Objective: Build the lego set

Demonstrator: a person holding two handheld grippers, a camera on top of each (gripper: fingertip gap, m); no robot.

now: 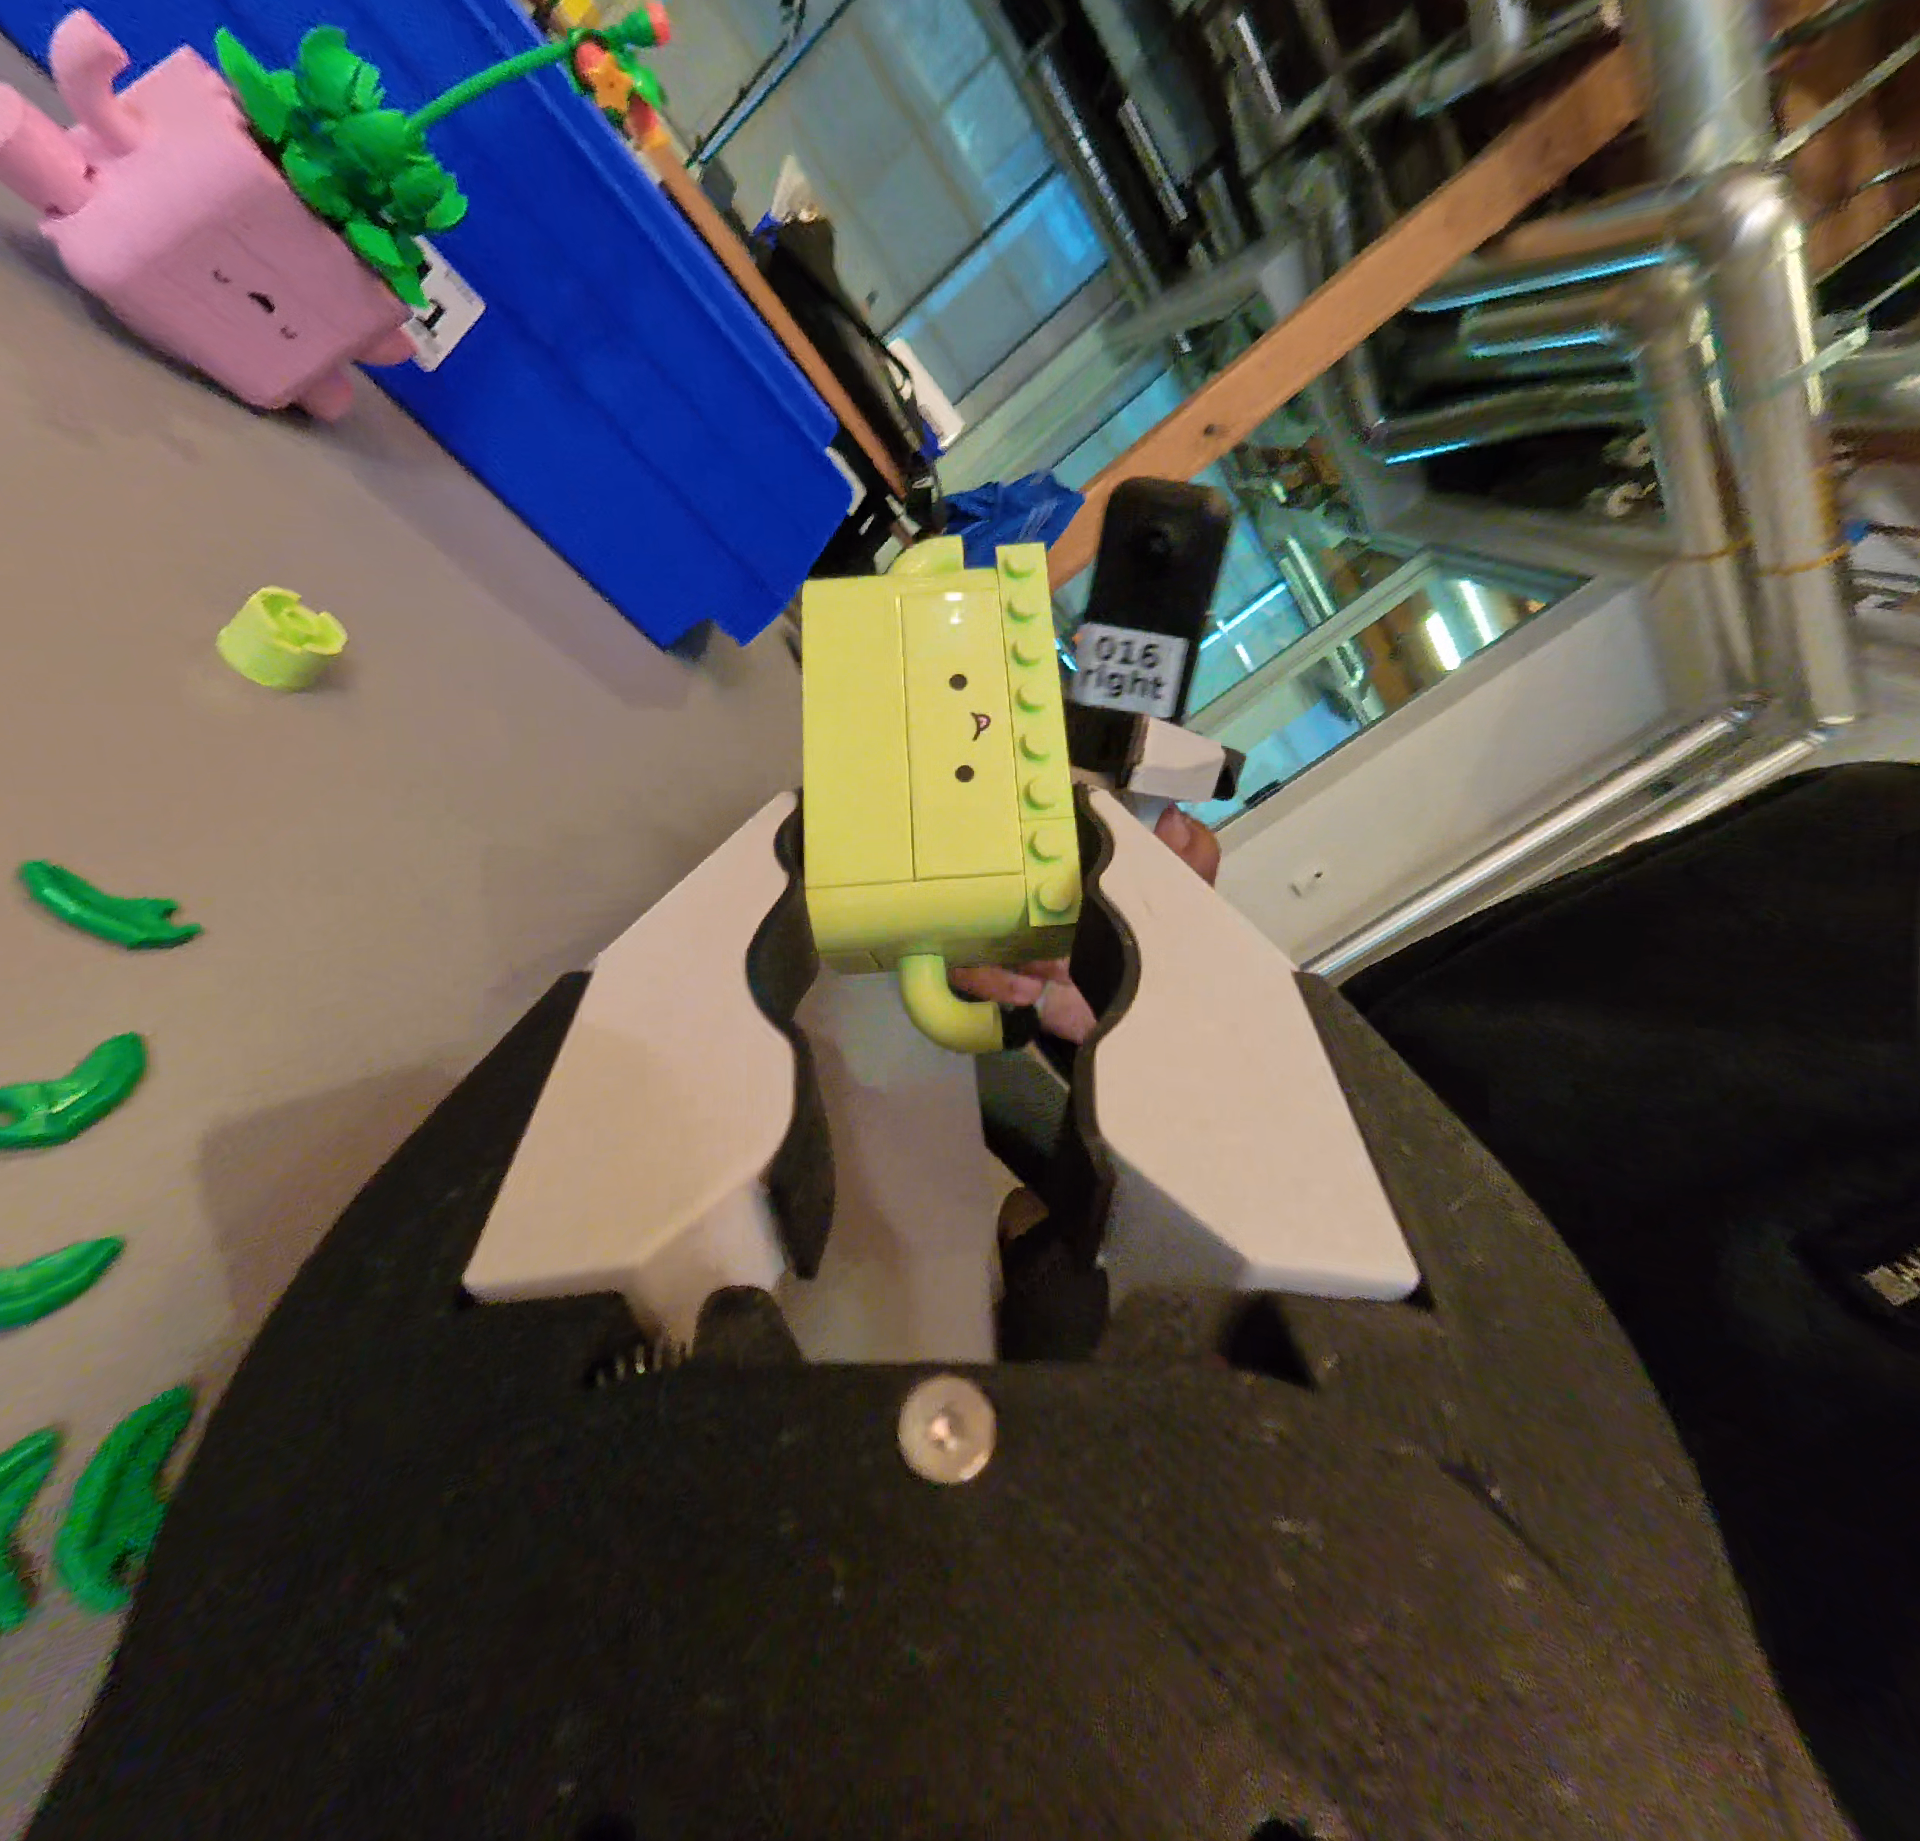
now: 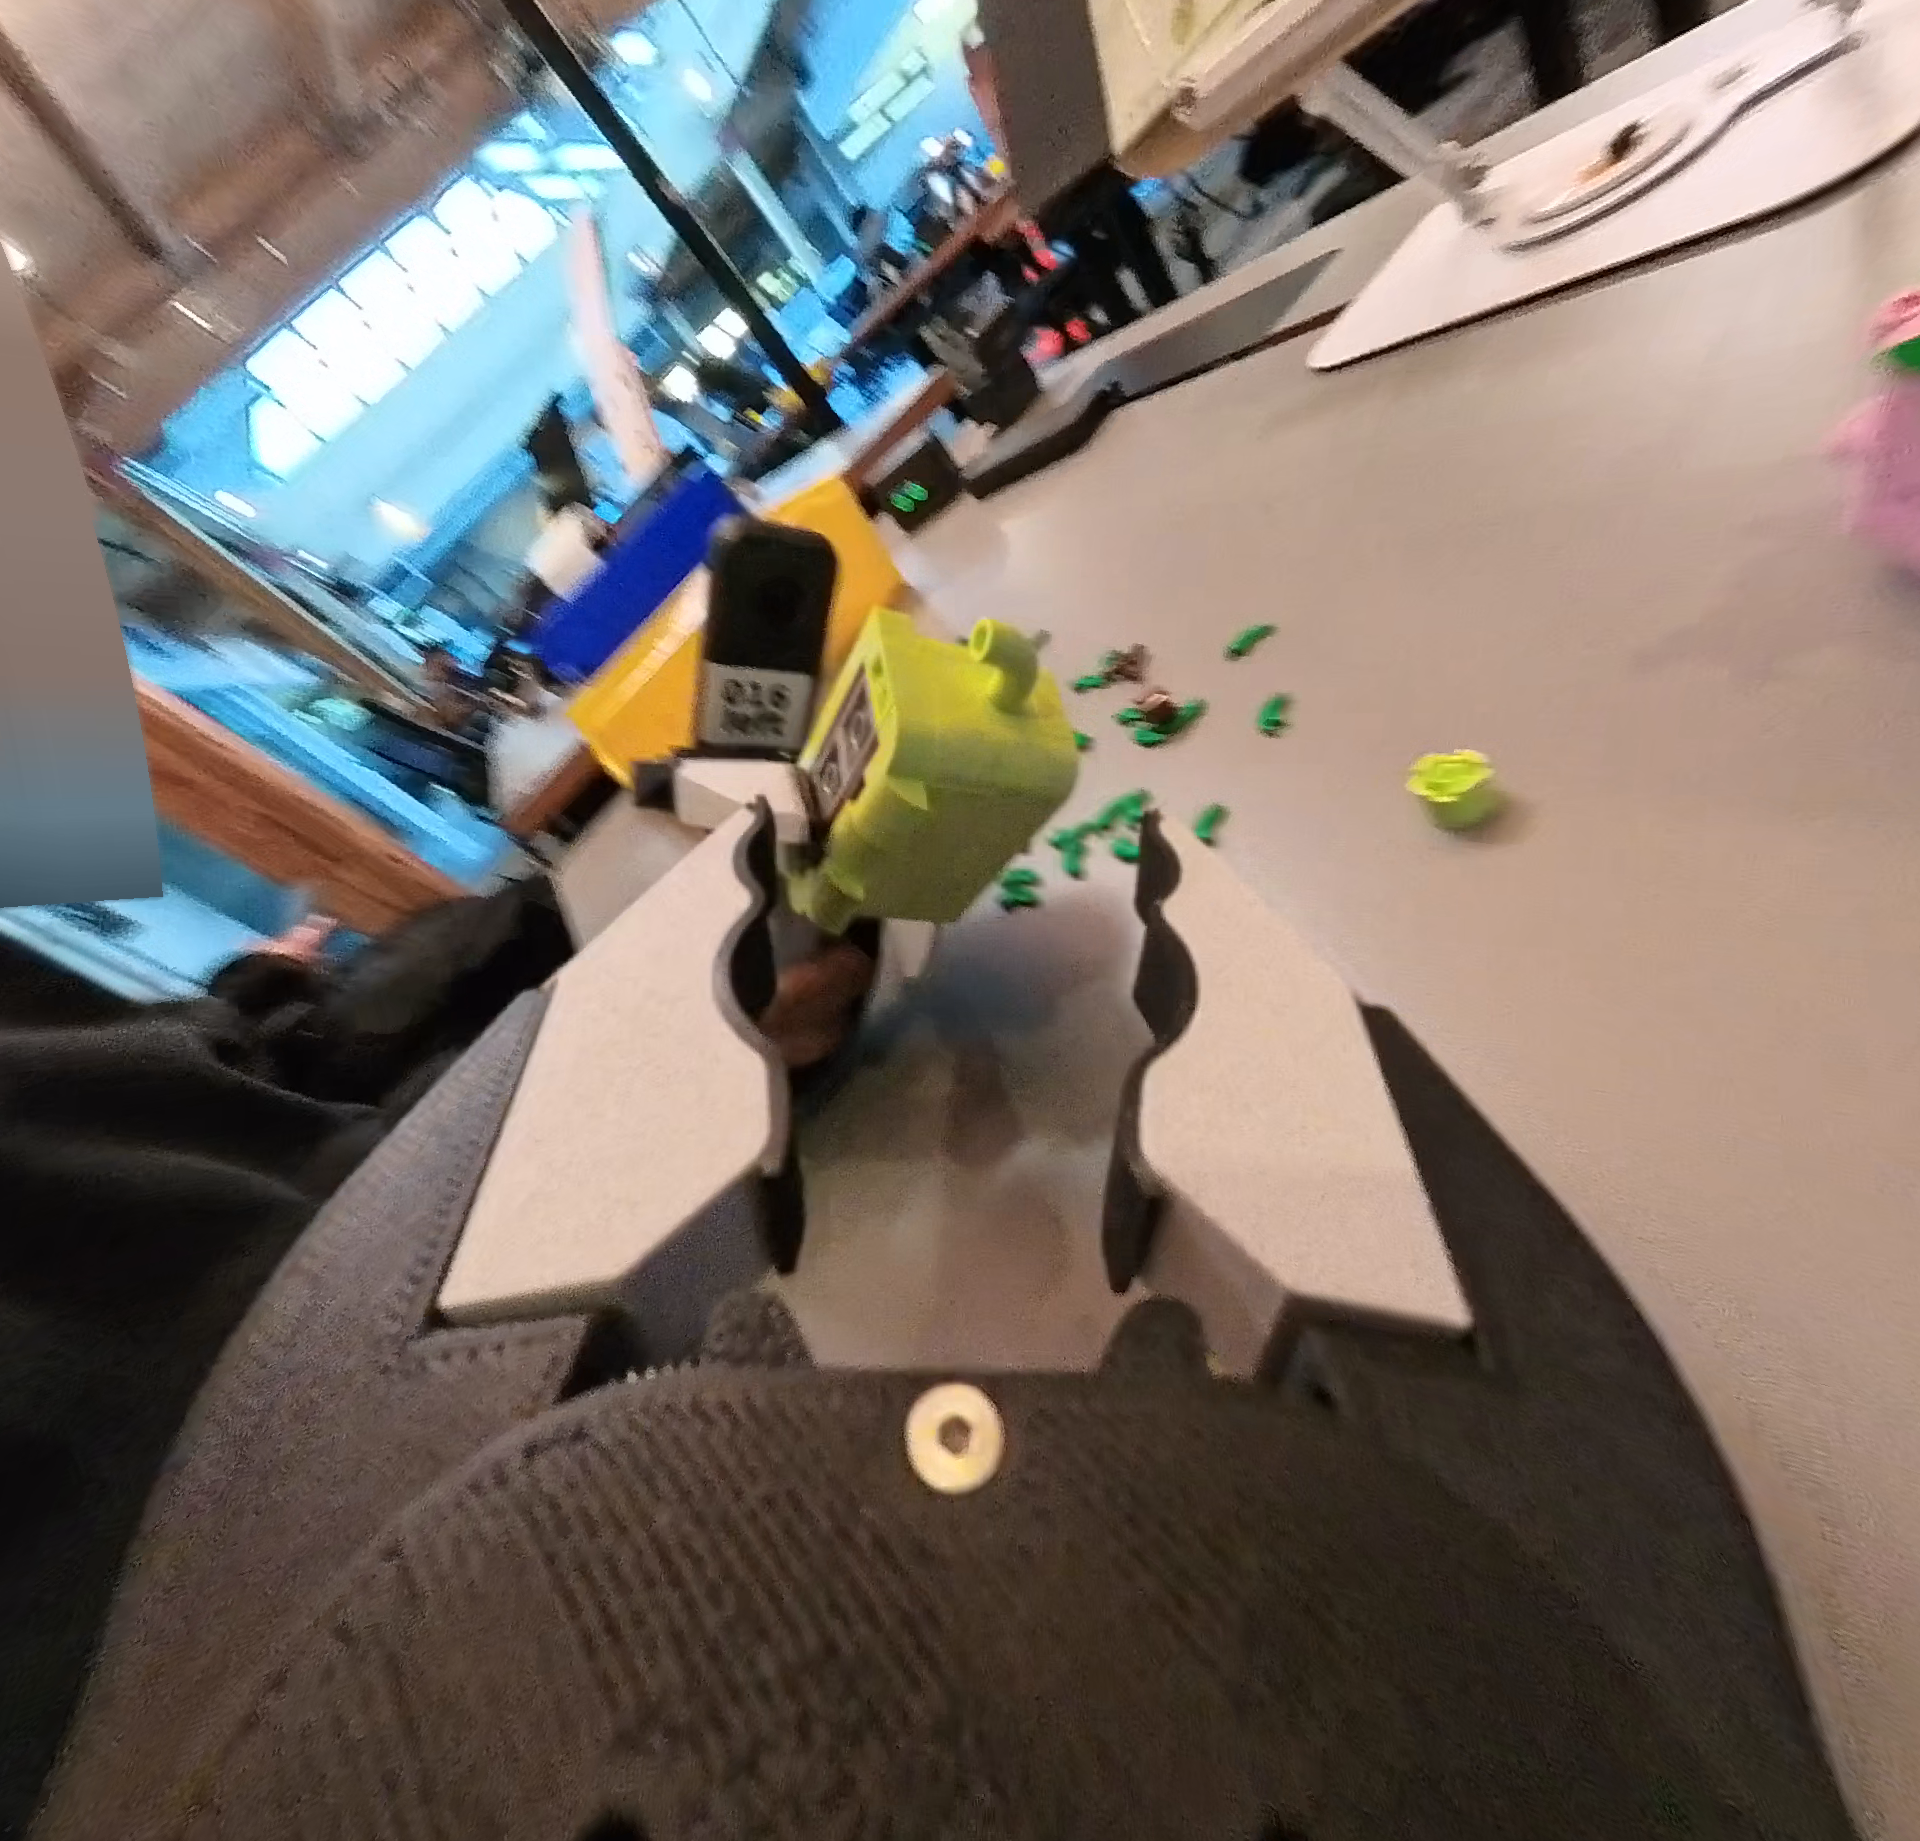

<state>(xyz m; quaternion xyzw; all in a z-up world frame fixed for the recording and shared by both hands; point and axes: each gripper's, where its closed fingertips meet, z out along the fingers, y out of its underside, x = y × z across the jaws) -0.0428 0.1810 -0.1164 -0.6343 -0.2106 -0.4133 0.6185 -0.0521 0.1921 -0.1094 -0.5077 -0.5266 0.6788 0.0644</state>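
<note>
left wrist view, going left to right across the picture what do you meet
Loose green leaf pieces → pink block animal with a plant on top → small lime round piece → blue bin → lime block figure held in the left tongs → black camera on the other tongs.

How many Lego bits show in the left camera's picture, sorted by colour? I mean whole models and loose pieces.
Lime: 2, the lime box figure clamped in the left gripper and a round piece on the table
Pink: 1, the pink box figure topped with a plant
Dark green: 5 loose leaves, some cut by the edge
Total: 8
</note>
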